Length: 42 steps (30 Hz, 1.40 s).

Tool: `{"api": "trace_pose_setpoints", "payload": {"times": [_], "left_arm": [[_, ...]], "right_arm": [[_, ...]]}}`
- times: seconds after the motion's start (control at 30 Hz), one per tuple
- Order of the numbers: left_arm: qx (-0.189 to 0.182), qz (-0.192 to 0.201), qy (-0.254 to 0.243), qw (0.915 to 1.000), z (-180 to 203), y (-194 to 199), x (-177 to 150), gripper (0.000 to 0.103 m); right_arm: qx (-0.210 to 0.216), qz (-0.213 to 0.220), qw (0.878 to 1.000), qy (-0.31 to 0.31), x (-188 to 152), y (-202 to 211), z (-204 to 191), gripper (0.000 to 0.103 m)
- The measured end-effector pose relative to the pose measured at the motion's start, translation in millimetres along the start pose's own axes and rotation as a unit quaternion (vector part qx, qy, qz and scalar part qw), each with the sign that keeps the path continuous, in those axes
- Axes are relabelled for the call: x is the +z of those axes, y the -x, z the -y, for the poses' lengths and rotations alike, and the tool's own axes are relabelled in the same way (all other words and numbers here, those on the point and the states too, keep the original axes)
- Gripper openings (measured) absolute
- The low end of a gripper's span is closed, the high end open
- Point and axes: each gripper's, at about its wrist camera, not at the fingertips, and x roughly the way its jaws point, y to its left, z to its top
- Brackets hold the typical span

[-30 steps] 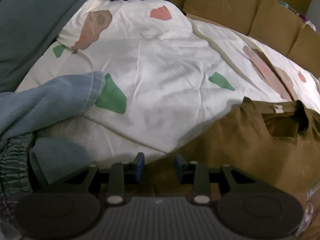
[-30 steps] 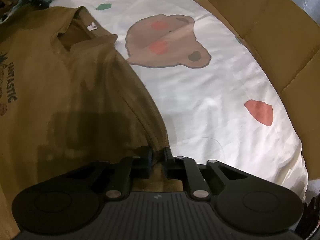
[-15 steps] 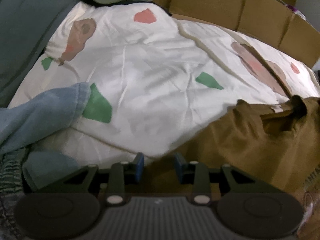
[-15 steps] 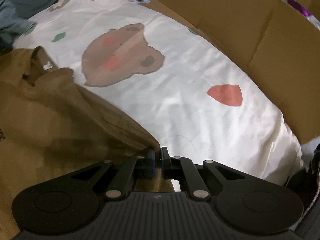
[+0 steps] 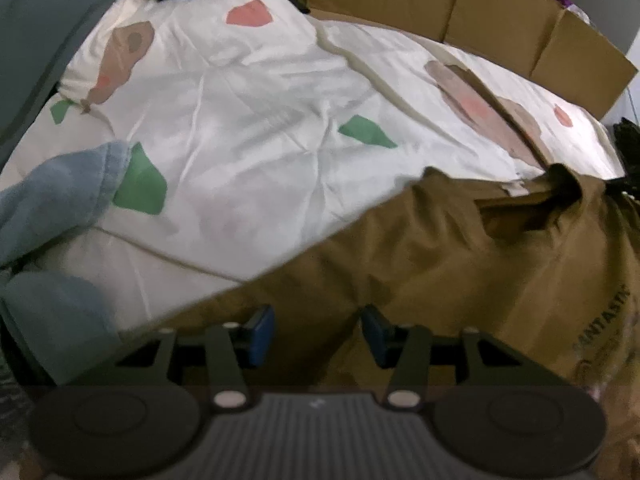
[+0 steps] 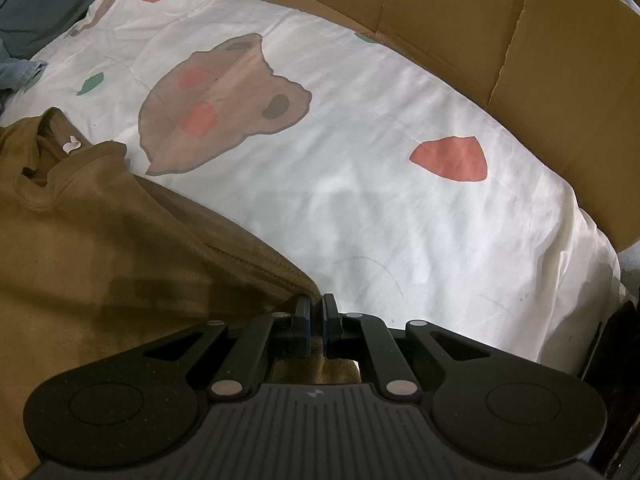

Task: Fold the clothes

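One brown T-shirt (image 5: 460,264), print partly legible: "ANTASTI".

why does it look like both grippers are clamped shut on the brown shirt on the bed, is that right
Not quite. Only the right gripper is shut on the brown shirt, pinching its edge, as the right wrist view shows. In the left wrist view the left gripper stands open, its jaws apart with the shirt lying between them. The shirt does lie on the bed.

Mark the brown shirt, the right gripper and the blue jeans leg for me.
brown shirt (image 6: 100,260): right wrist view, chest fabric.
right gripper (image 6: 315,310): right wrist view, between fingertips pinching the shirt edge.
blue jeans leg (image 5: 60,196): left wrist view, cuff end.
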Motion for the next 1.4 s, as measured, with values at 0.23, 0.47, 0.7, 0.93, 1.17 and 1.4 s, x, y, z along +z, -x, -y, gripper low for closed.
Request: {"api": "trace_pose_setpoints", "payload": {"times": [0.23, 0.47, 0.7, 0.93, 1.17, 1.4], "left_arm": [[0.022, -0.009, -0.017, 0.9996, -1, 5, -11, 0.020], [0.024, 0.008, -0.043, 0.9988, 5, 25, -11, 0.003], [-0.009, -0.005, -0.037, 0.9993, 25, 44, -19, 0.002], [-0.041, -0.045, -0.014, 0.9980, 41, 30, -42, 0.002], [-0.056, -0.056, -0.012, 0.9967, 49, 19, -44, 0.003], [-0.100, -0.061, -0.003, 0.9931, 53, 26, -38, 0.025]], "right_arm": [[0.001, 0.000, 1.000, -0.003, -2, -2, -1, 0.003], [0.001, 0.003, 1.000, -0.004, -4, -1, -1, 0.003], [0.001, 0.004, 1.000, -0.004, -4, 0, -2, 0.003], [0.001, 0.004, 1.000, -0.002, -5, -1, -3, 0.003], [0.002, 0.003, 1.000, -0.001, -6, -2, -2, 0.003], [0.001, 0.003, 1.000, 0.000, -6, -3, -3, 0.003]]}}
